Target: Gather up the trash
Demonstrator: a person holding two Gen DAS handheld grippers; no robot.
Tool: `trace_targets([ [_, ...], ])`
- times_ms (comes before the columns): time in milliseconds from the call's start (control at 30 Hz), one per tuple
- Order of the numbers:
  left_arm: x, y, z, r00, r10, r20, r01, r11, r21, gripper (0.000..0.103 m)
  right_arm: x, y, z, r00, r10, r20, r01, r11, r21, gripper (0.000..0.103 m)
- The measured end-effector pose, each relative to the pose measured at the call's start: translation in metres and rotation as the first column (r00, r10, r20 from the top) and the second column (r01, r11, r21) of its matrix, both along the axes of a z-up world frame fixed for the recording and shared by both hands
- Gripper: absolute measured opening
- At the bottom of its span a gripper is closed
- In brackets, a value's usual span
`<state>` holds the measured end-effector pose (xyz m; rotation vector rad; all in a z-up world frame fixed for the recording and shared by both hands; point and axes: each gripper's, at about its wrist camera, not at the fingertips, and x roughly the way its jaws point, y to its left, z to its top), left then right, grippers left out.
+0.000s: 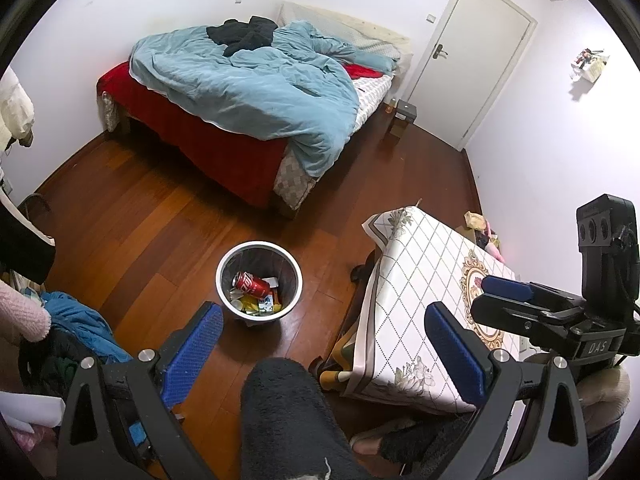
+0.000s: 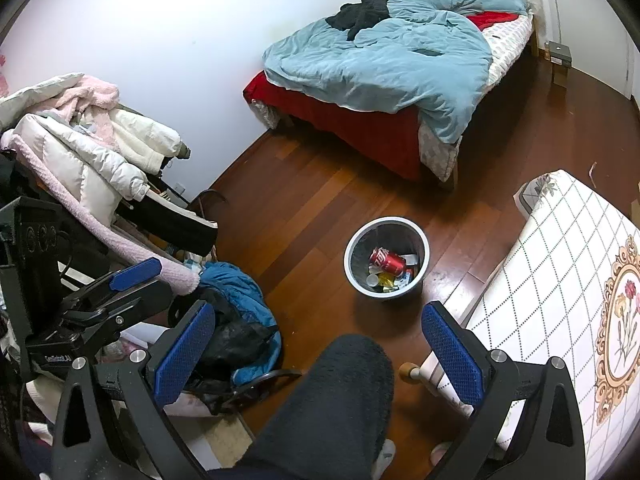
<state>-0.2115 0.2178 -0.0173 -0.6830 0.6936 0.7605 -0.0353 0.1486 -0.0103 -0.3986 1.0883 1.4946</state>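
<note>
A round white-rimmed trash bin [image 1: 224, 266] stands on the wooden floor; it also shows in the right wrist view [image 2: 352, 246]. Inside lie a red soda can [image 1: 252, 284] [image 2: 387, 261] and several wrappers and scraps [image 1: 260, 305] [image 2: 386, 280]. My left gripper [image 1: 324, 340] is open and empty, held above the floor near the bin. My right gripper [image 2: 318, 344] is open and empty, also above the floor short of the bin. The right gripper shows in the left wrist view [image 1: 508, 288] over the table, and the left gripper shows in the right wrist view [image 2: 136, 270] at the left.
A table with a patterned white cloth [image 1: 424, 280] [image 2: 560, 280] stands right of the bin. A bed with a blue duvet [image 1: 248, 88] [image 2: 384, 56] is at the back. A pile of clothes [image 2: 100, 152] sits at the left. A dark-trousered leg [image 1: 288, 420] [image 2: 332, 408] is below.
</note>
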Motion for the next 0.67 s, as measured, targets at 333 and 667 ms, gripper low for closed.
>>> trace_targets([
  [333,-0.0020,-0.0011,0.0009,1.000,0.005,0.000,-0.005,1.000,0.005,0.103,-0.0027,0.0020,-0.0002,1.000,0.002,-0.001,-0.002,1.000,0.000,0.103],
  [667,-0.0048,-0.0038,0.0026,1.000,0.007,0.014,-0.007,1.000,-0.005,0.103,-0.0092,0.0054,-0.0014,1.000,0.013,0.001,-0.013,1.000,-0.008,0.103],
])
